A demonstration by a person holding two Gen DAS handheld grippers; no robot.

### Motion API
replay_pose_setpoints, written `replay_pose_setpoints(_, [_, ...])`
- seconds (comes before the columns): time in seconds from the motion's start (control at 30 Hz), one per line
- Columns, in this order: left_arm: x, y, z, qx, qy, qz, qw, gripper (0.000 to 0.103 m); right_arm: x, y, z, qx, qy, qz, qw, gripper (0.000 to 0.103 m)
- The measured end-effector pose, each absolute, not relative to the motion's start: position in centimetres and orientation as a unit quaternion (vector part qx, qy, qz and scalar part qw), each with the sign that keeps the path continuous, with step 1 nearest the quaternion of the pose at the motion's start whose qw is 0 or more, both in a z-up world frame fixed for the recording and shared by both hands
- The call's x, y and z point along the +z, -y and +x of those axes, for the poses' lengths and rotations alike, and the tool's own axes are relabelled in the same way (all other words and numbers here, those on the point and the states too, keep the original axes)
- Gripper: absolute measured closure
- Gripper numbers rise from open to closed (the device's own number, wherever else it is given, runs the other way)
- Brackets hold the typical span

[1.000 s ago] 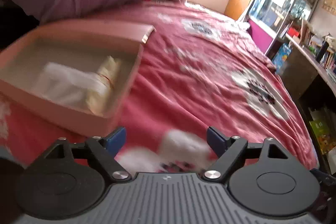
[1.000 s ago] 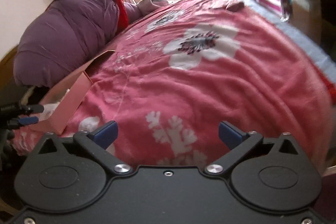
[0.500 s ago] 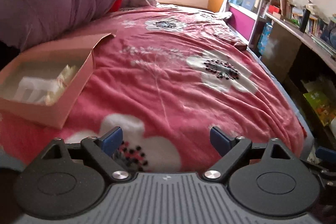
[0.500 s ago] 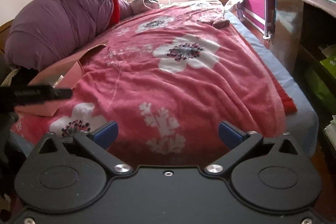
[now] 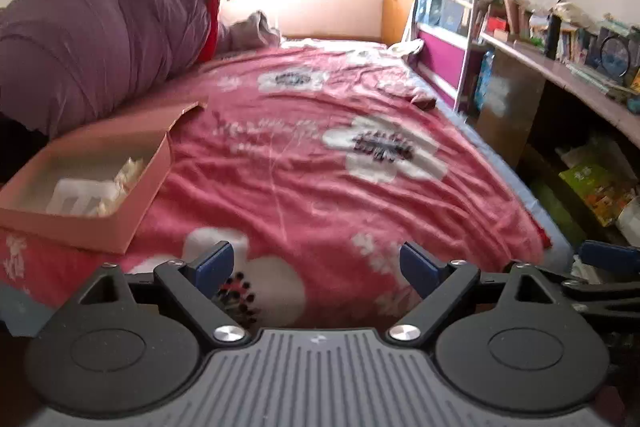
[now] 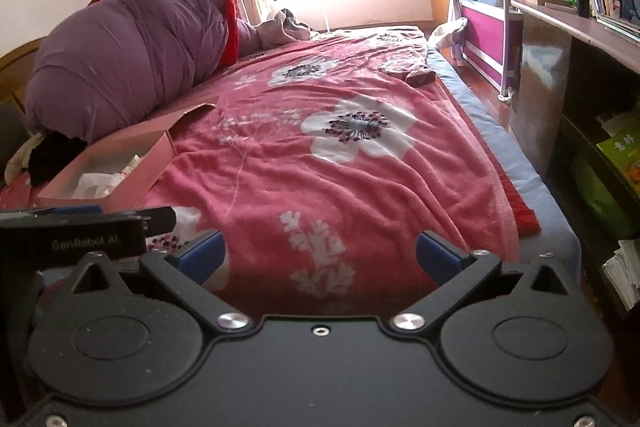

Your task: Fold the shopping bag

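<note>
Both grippers, left gripper [image 5: 316,261] and right gripper [image 6: 318,253], spread and empty, have drawn back from the pink box [image 5: 86,183] at the bed's left edge; white bundle [image 5: 94,193] lies inside, possibly the bag.

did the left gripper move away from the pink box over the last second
Yes. The left gripper has pulled back from the pink box: the box filled the left wrist view's left side a second ago and now sits smaller and farther off.

Both wrist cams sit low at the near end of your bed, facing along the red blanket [image 5: 304,163] twd the bright window. Both views share the pink box [image 6: 120,163] at left, purple quilt [image 5: 100,39] and shelves at right; right cam also catches your left gripper [image 6: 92,223].
</note>
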State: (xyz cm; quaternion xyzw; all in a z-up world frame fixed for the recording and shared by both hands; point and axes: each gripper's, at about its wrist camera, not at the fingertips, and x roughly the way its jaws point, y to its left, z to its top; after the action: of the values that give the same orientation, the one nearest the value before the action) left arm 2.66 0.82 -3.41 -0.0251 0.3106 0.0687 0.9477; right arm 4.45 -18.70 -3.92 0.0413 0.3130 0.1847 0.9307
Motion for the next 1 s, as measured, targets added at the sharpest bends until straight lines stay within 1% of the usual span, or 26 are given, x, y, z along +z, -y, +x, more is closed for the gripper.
replay_pose_setpoints(0.17, [-2.1,0.3,1.7,0.065,-0.291,-0.012,0.954,0.012,-3.2,19.3,3.9,0.179,-0.308,0.049,0.933,0.0])
replay_pose_setpoints(0.3, [-2.4,0.4,2.0,0.067,-0.291,-0.009,0.954,0.012,-3.0,19.1,3.8,0.176,-0.309,0.049,0.933,0.0])
replay_pose_setpoints(0.6, [-2.5,-0.2,1.9,0.069,-0.284,-0.013,0.956,0.012,-3.7,20.3,1.4,0.171,-0.308,0.038,0.935,0.0])
replay_pose_setpoints(1.0, [-2.7,-1.8,1.5,0.069,-0.273,-0.018,0.959,0.012,-3.4,21.4,-2.4,0.17,-0.307,0.013,0.936,0.0])
